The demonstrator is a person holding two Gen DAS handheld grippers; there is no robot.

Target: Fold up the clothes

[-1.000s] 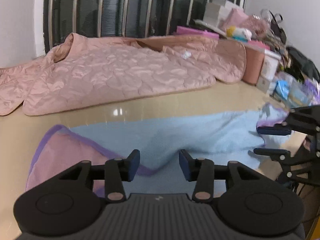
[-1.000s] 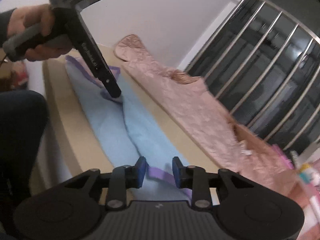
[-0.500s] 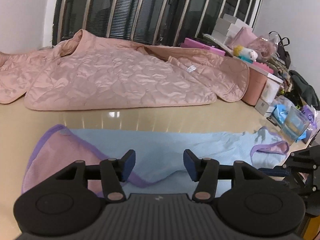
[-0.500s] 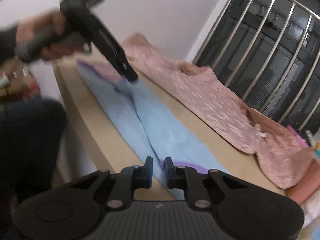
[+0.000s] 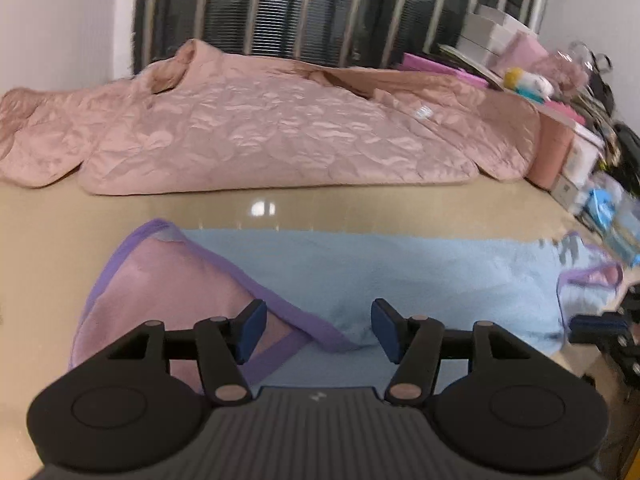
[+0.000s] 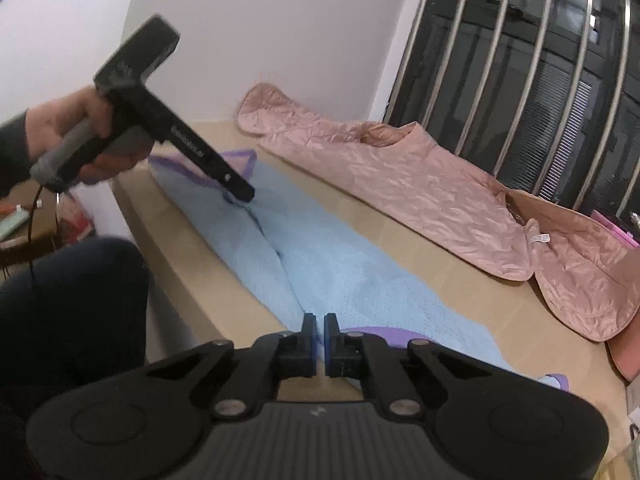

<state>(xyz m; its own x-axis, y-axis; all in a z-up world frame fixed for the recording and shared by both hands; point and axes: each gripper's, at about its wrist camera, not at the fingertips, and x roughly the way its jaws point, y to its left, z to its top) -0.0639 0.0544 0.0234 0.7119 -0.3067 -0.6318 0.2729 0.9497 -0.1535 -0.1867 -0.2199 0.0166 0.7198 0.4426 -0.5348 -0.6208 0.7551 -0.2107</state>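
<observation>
A light blue garment (image 5: 400, 264) with purple trim and a pink inner side (image 5: 168, 280) lies flat along the near edge of the beige table (image 5: 60, 216). It also shows in the right wrist view (image 6: 340, 272). My left gripper (image 5: 318, 330) is open just above the folded-over purple hem, holding nothing. My right gripper (image 6: 320, 340) is shut on the garment's near edge at its other end. In the right wrist view the left gripper (image 6: 236, 192) points down at the far end of the garment.
A pink quilted jacket (image 5: 280, 128) lies spread along the far side of the table, also in the right wrist view (image 6: 440, 192). Boxes and clutter (image 5: 560, 92) stand at the right. A barred window (image 6: 540, 80) is behind. The person's legs (image 6: 68, 312) are by the table's front edge.
My right gripper has closed from open onto the garment's edge. My left gripper has opened wider and pulled back a little above the hem.
</observation>
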